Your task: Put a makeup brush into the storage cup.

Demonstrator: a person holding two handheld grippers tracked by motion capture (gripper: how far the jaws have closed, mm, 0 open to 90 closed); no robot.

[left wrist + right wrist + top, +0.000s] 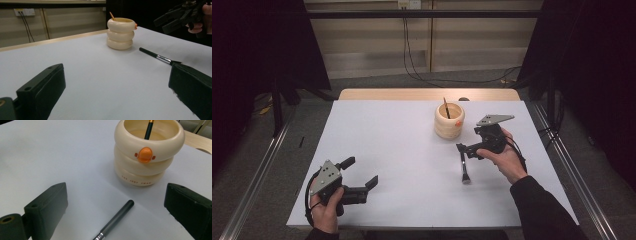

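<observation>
Nearest the person, the left gripper rests low on the white surface at its near left, jaws spread wide and holding nothing, seemingly parked out of the way. Farther in on the right, the right gripper hovers just above a slim dark brush with a silver ferrule that lies flat on the surface, its handle end pointing toward the pot. This gripper's jaws are also wide, one on each side of the brush handle and not yet touching it, which suggests it is lined up for a pickup. Just beyond stands the cream ribbed holder with an orange duck bill, upright, already carrying another dark-handled brush that leans inside, probably where the lying brush belongs.
</observation>
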